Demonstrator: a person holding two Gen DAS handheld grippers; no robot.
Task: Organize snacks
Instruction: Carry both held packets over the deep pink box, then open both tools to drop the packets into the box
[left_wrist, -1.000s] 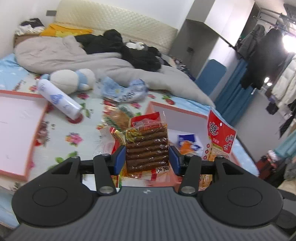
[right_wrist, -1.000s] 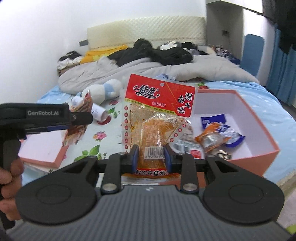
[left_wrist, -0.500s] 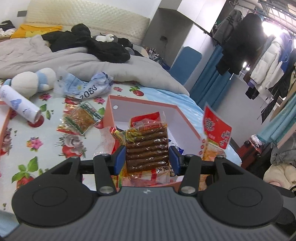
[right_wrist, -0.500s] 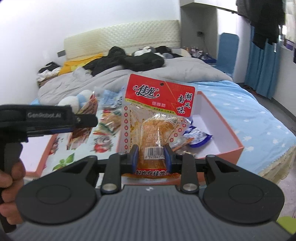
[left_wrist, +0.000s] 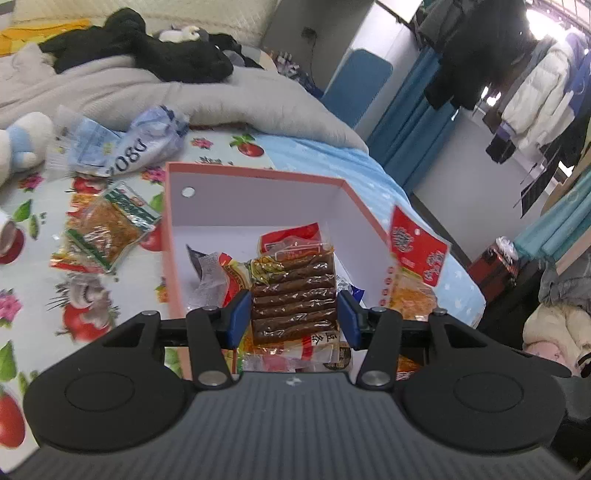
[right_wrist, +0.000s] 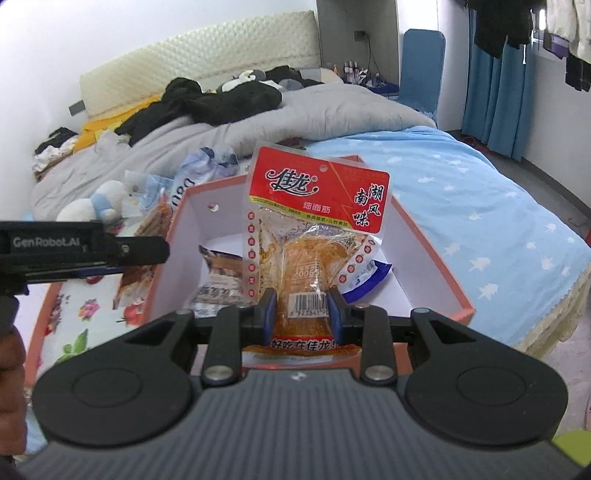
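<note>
Both held packets now over the pink box (left_wrist: 255, 176), left jaws clamping brown sticks (left_wrist: 294, 295), right jaws the red-topped packet (right_wrist: 314, 236).

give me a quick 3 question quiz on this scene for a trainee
1. True or false: both grippers are holding a snack packet.
2. Which packet does the left gripper hold? A) the brown-stick packet B) the red-topped packet C) the green-striped packet
3. Fill in: the green-striped packet lies on the floral sheet, ____ the pink box.

Key
1. True: the right gripper is shut on the red-topped packet, the left on the brown-stick packet.
2. A
3. outside
</note>
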